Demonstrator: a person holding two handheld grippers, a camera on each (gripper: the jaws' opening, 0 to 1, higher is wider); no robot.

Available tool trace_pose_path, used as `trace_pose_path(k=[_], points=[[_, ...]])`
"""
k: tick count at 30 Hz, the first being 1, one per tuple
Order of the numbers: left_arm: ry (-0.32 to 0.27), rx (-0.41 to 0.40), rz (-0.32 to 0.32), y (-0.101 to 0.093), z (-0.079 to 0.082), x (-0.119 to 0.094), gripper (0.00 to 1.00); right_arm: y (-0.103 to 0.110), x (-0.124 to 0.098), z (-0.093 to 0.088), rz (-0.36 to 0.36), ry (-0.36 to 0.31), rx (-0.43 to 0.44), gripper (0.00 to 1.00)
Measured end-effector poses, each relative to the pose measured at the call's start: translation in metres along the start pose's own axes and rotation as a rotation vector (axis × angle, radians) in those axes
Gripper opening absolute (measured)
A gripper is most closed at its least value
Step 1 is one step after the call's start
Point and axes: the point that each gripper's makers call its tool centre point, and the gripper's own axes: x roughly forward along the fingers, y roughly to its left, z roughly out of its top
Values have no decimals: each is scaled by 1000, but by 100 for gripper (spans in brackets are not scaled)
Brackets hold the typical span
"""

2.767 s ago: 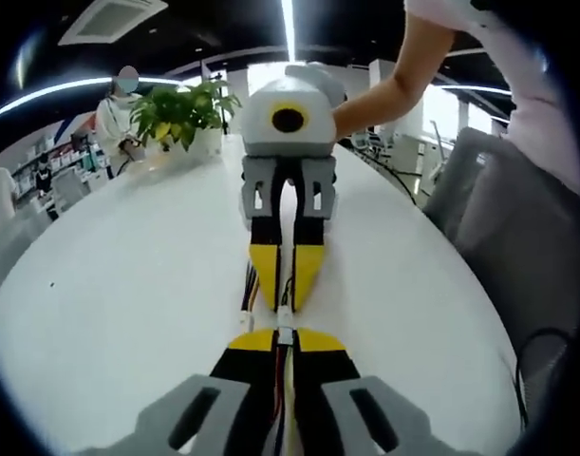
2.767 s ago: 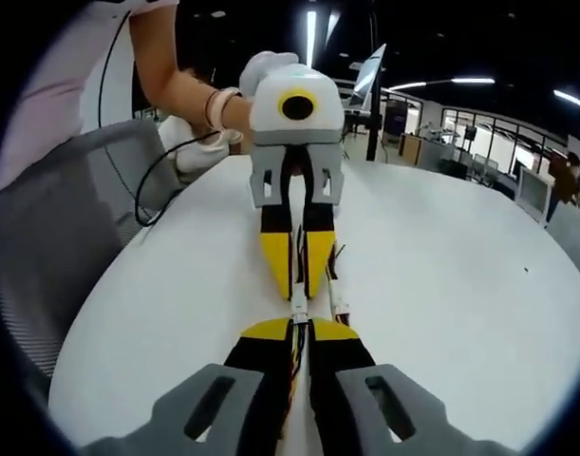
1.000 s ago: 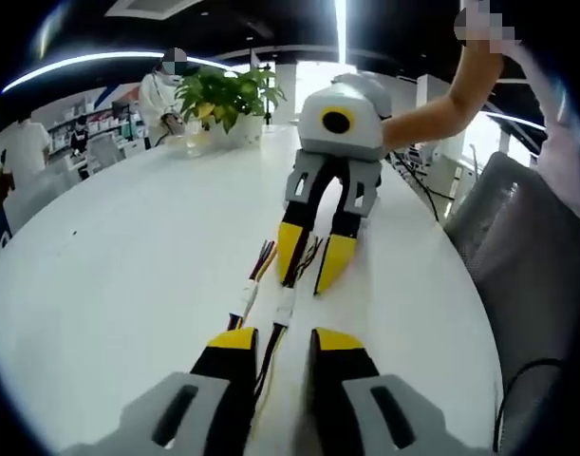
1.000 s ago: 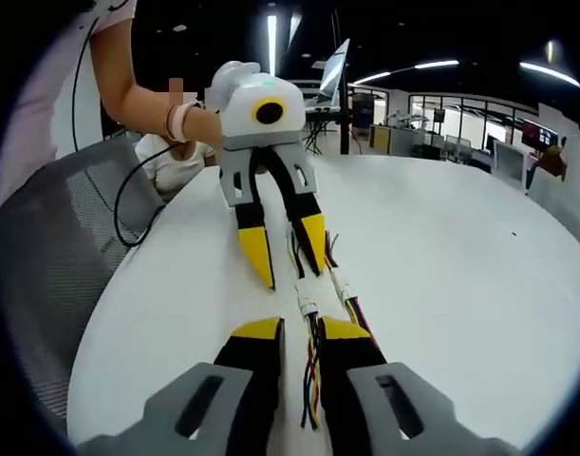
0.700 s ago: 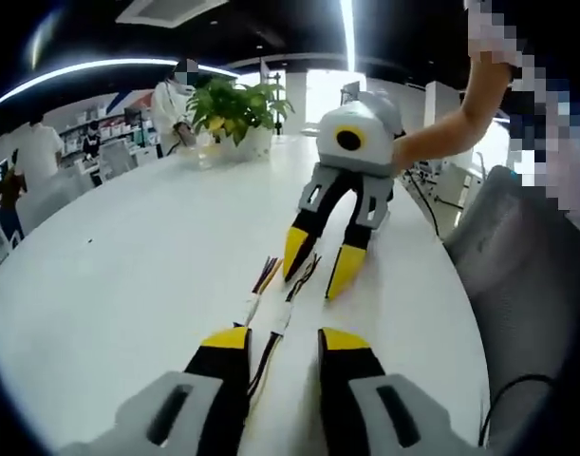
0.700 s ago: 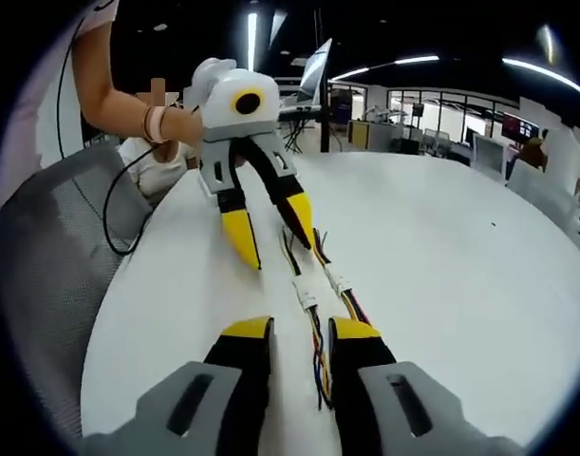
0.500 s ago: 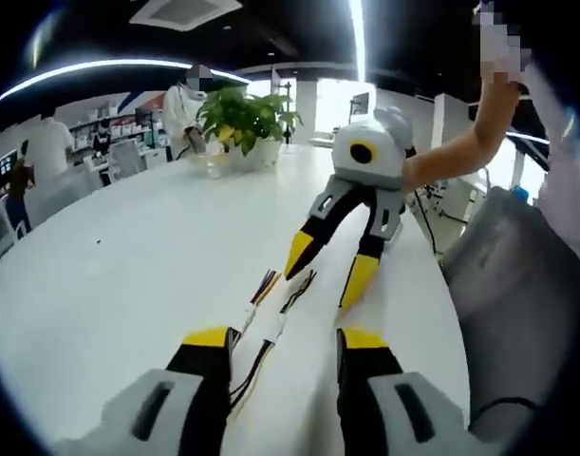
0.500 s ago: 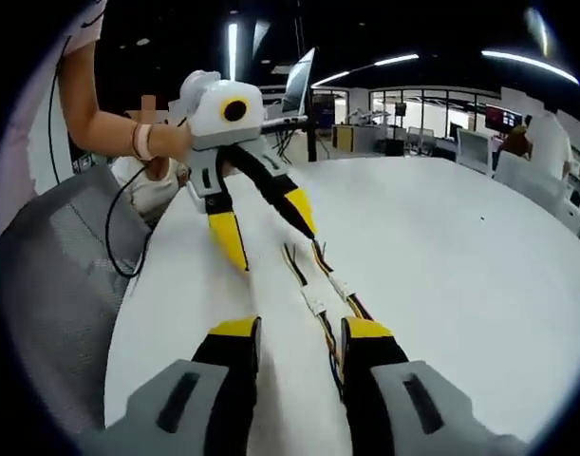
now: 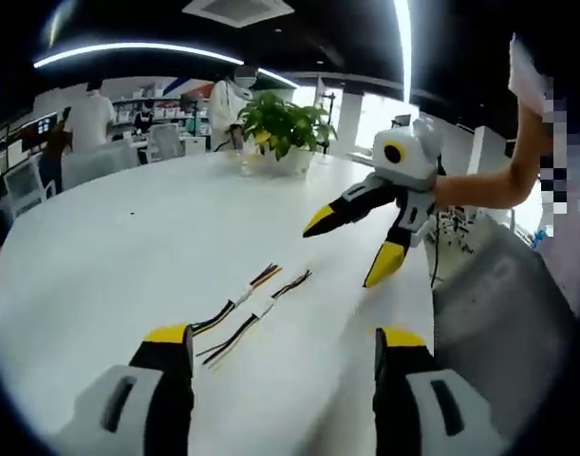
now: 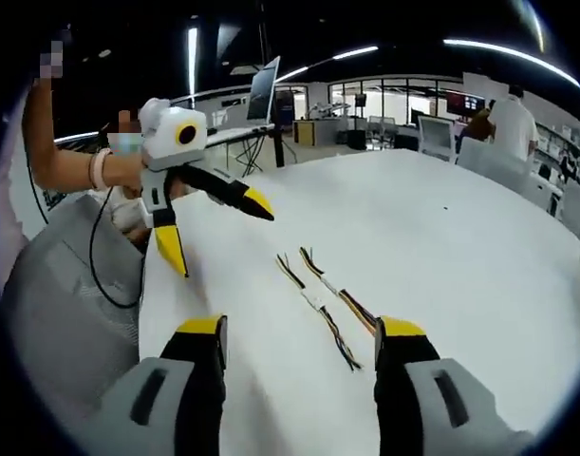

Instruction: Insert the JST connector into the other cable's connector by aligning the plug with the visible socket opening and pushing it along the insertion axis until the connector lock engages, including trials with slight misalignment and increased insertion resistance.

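Two thin wire cables lie side by side on the white table (image 9: 100, 247), each with a white JST connector (image 9: 263, 306) at its middle and coloured wires running out both ends. In the right gripper view the same cables (image 10: 318, 302) lie between and beyond my jaws. My left gripper (image 9: 282, 337) is wide open and holds nothing, a little short of the cables. My right gripper (image 10: 302, 328) is also wide open and holds nothing. Each gripper shows in the other's view, lifted off the table with jaws spread: the right gripper (image 9: 351, 247), the left gripper (image 10: 218, 237).
A potted plant (image 9: 285, 119) stands at the table's far side, with people and desks behind it. A grey mesh chair (image 9: 489, 294) sits at the table's near edge, also as chair (image 10: 52, 285). A person's forearm (image 9: 479, 185) holds the right gripper.
Both grippers were shut on the cables tip to tip. They have opened wide, let go and drawn back and apart. The cables now lie loose on the table.
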Motion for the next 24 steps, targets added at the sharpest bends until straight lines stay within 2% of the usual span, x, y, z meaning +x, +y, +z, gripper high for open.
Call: trace_pose_path(k=[3,7,11,14,16,24], points=[[-7,9,26,-9,4,-12,84,2,-9,-1,-31,3,39,71],[-10,-16,51,-18,7,-24,98,9,-19,-10,-56,56,75,83],[-22,-8,86,-22,13,-37,99,18,-28,-8,-70,53,99,88],[-33,-16,118,-23,18,-48,99,21,-34,-1,-99,9,134,99],[-36,-13,132,-24,19,-53,99,24,-39,5,-109,-25,157,100],[-44,-32,202,-27,14,-75,99,36,-58,3,-143,-17,194,100]])
